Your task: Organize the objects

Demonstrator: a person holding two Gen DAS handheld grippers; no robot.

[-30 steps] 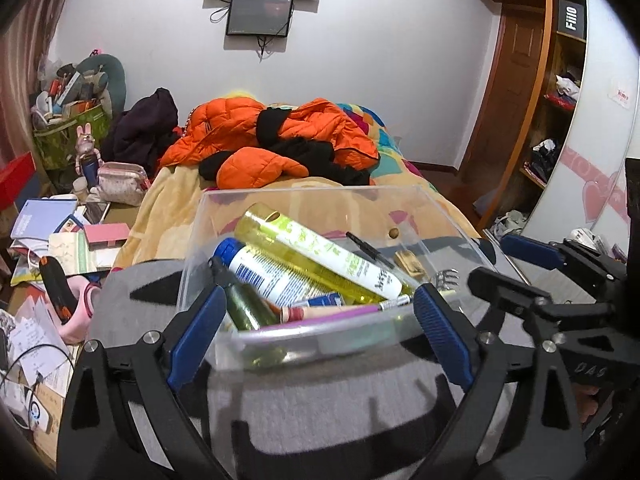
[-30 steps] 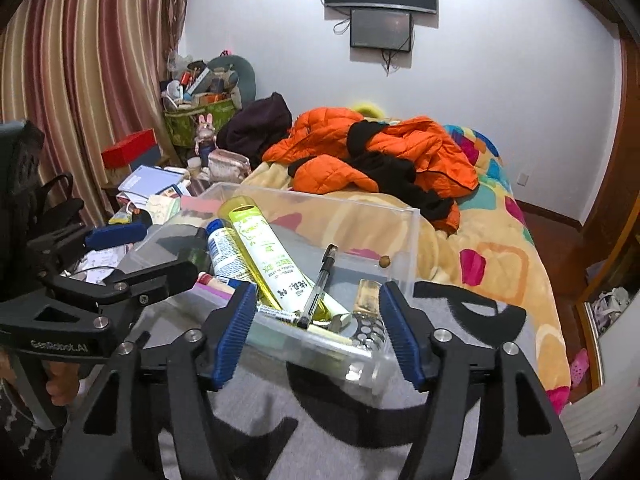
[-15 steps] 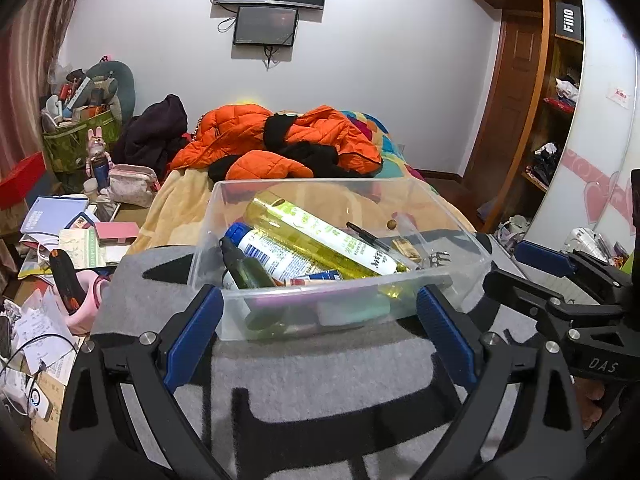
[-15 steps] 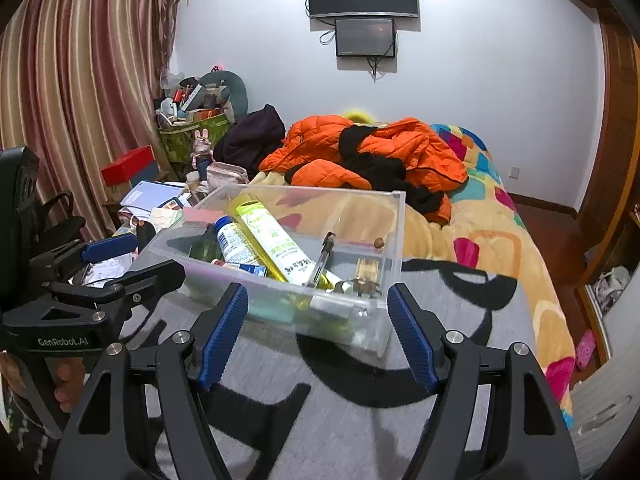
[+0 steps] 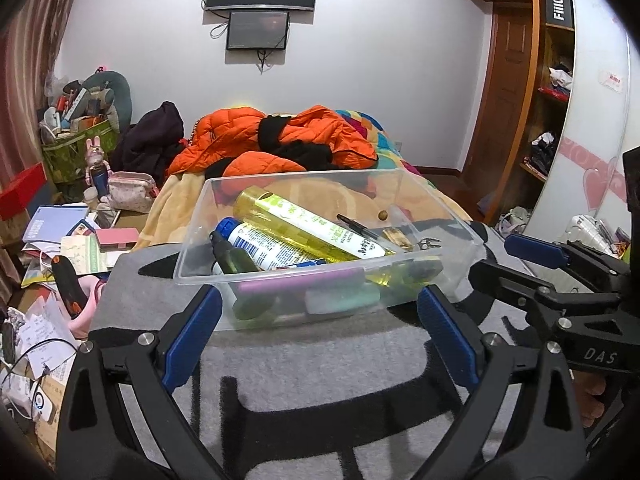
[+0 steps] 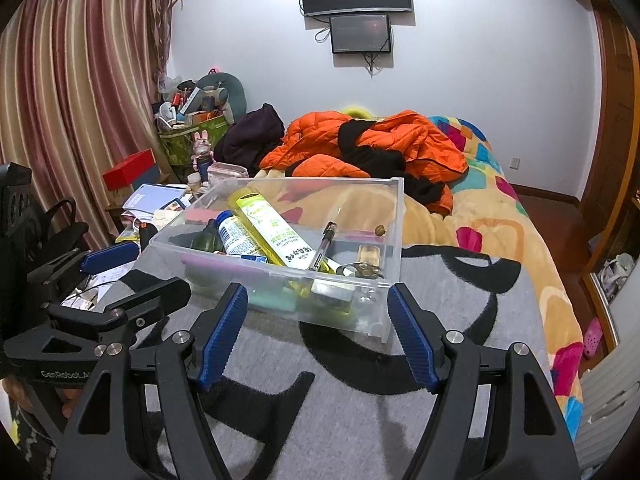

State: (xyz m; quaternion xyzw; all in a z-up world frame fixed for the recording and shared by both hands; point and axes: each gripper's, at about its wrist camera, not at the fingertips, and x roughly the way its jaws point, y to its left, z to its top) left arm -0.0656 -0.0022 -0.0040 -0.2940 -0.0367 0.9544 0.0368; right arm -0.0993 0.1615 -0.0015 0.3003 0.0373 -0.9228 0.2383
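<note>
A clear plastic bin point(image 5: 456, 220) stands on the grey and black blanket point(image 5: 320, 368) of the bed. In it lie a yellow bottle point(image 5: 304, 224), a white and blue bottle point(image 5: 260, 246), a dark green bottle point(image 5: 230, 256), a black pen point(image 5: 360, 230) and small items. The bin also shows in the right wrist view point(image 6: 394, 216). My left gripper point(image 5: 320, 336) is open and empty, just short of the bin's near wall. My right gripper point(image 6: 318, 332) is open and empty, also just in front of the bin. Each gripper shows in the other's view.
Orange and black jackets point(image 6: 376, 148) lie piled further up the bed. A cluttered side table with books and papers point(image 5: 72, 232) stands left of the bed. A wardrobe point(image 5: 560, 92) is on the right, striped curtains point(image 6: 72, 92) on the left.
Both grippers have drawn back from the bin, which now sits lower and further away on the blanket. Both stay open.
</note>
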